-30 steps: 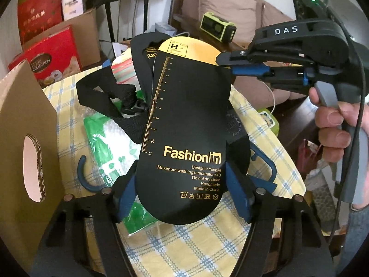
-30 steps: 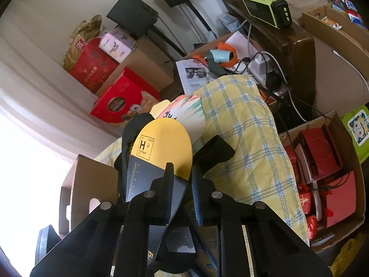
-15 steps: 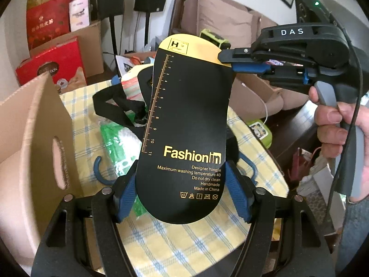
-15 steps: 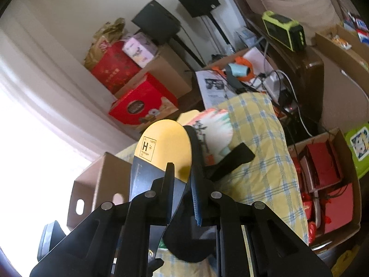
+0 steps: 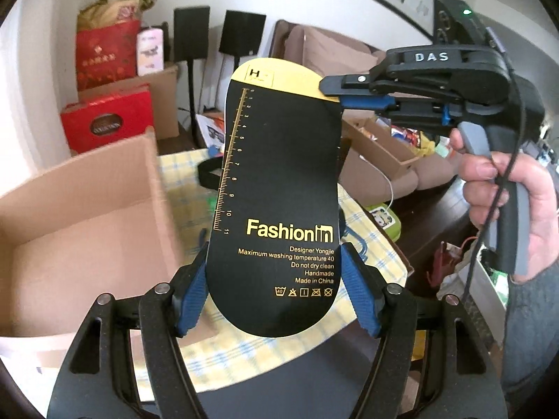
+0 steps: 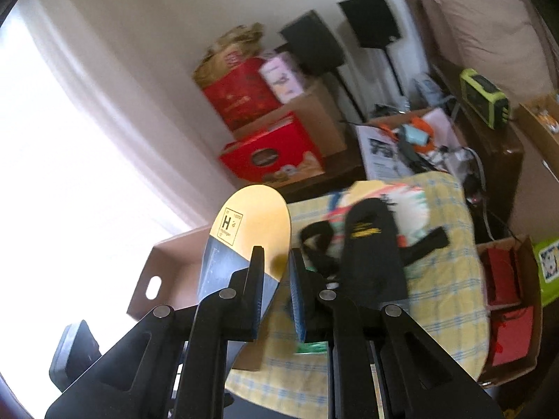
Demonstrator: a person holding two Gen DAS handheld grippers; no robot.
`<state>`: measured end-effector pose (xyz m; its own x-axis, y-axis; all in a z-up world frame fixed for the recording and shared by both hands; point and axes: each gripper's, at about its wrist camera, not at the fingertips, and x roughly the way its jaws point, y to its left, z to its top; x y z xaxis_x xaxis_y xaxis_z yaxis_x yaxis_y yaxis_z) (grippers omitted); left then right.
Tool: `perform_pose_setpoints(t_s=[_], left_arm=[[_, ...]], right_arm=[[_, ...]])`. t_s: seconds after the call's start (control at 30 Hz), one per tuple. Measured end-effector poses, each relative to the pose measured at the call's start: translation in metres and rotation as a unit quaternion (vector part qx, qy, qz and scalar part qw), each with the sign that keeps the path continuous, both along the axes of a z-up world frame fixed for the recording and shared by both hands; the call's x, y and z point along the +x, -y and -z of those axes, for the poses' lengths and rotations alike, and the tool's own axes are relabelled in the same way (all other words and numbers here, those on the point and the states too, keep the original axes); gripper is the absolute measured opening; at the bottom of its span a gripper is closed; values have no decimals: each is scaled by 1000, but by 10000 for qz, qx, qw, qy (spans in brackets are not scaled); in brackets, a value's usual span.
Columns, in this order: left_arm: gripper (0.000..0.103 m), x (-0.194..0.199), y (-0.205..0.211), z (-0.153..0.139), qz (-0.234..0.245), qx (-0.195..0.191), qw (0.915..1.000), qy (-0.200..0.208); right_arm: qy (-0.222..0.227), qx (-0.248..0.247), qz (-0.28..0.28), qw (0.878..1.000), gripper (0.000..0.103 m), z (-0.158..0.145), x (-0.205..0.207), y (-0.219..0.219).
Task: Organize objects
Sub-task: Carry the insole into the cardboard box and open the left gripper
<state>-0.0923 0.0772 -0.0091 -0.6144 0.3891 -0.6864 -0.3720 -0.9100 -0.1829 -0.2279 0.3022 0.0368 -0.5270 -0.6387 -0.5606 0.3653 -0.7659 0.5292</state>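
Cardboard box (image 5: 80,209) sits at left of the left-wrist frame; centre, the black-and-yellow card insole (image 5: 276,202) is clenched by the left gripper (image 5: 276,293) at its heel, while the right gripper (image 5: 335,96), upper right, stands released beside the toe. Lower it flat into the box.

At lower frame, the left gripper (image 5: 274,288) has black skeletal arms, silver screws and ribbed blue pads (image 5: 190,302). At right, the black right gripper (image 5: 335,96), marked "DAS", shows a green light, grey trigger and black cable, gripped by a bare-skinned right hand (image 5: 513,195) in a grey sleeve.
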Motion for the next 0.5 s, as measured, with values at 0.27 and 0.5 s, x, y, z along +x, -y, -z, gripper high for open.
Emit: perform_pose_setpoints(t_s=[0.27, 0.5], left_arm=[[67, 22, 70, -18, -362, -43, 9993, -78], [67, 25, 133, -13, -535, -321, 9980, 31]], right_arm=[[0, -12, -586, 9983, 15, 4, 6, 82], [196, -96, -977, 9950, 15, 25, 2, 148]])
